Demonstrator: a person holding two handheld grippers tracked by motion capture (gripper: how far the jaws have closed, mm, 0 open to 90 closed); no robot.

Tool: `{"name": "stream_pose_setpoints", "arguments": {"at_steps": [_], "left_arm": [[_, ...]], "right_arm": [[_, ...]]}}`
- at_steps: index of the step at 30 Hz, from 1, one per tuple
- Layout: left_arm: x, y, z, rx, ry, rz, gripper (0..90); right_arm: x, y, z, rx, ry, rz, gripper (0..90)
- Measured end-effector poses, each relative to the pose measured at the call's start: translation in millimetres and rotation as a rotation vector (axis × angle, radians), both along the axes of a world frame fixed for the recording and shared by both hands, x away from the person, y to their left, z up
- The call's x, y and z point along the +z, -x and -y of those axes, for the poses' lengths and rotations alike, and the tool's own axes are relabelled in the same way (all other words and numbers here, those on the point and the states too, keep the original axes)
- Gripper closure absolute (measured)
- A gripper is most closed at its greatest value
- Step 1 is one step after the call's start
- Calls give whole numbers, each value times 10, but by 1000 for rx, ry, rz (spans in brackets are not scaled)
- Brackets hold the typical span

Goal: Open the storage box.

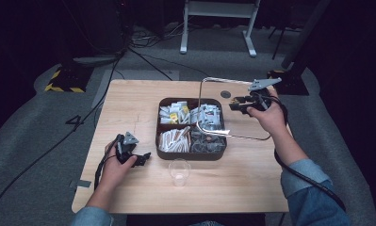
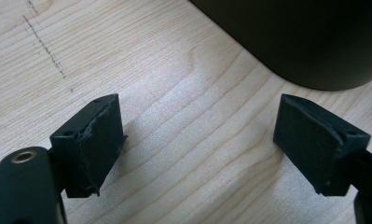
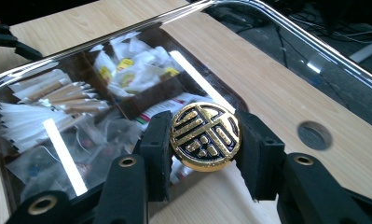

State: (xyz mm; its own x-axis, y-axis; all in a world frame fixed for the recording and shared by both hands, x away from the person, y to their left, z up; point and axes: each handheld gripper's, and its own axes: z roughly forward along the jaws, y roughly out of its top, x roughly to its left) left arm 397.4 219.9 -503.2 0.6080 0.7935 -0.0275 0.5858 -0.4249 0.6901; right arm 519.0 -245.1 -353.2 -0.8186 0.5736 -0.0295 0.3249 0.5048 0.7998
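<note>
- A clear plastic cup (image 1: 179, 171) stood empty on the wooden table (image 1: 251, 188), just in front of the dark compartment box (image 1: 191, 155), nearest the person's edge.
- The left gripper (image 1: 137, 159) rested low at the table, to the left of the box and close to its front corner. Its jaws stood well apart with bare wood between them and gripped nothing; in the left gripper view the box's dark wall (image 2: 314, 42) rose just beyond them.
- The box sat near the middle of the table, split into four compartments: white and yellow sachets (image 1: 174, 112) at the far left, paper-wrapped sticks (image 1: 174, 140) at the near left, more small packets in the two right ones.
- The clear lid (image 1: 214, 106) stood tilted over the right half of the box, its near edge down by the box's right side and its far edge raised.
- The right gripper (image 1: 237, 104) hovered just right of the box's far corner, jaws clamped on the lid's round gold-and-black knob (image 3: 205, 136); one pad pressed each side of it.
- A round hole (image 1: 225, 94) lay in the tabletop just behind the box, near the right gripper.
- Beyond the table, cables (image 1: 143, 42) trailed over grey floor.
</note>
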Motion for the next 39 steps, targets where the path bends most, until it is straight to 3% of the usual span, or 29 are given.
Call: {"name": "stream_pose_setpoints", "arguments": {"at_steps": [8,13,21,39], "left_arm": [[0,0,0,0,0,0,163],[0,0,0,0,0,0,163],[0,0,0,0,0,0,163],[-1,1,2,3,1,1,162]], "right_arm": [[3,-3,324,-40,-2,5,587],[-42,15,505,-53,-27,-7,587],[-131,16,760,-96,-23,-23,587],[-584,-1,1162,-190,3,-88,587]]}}
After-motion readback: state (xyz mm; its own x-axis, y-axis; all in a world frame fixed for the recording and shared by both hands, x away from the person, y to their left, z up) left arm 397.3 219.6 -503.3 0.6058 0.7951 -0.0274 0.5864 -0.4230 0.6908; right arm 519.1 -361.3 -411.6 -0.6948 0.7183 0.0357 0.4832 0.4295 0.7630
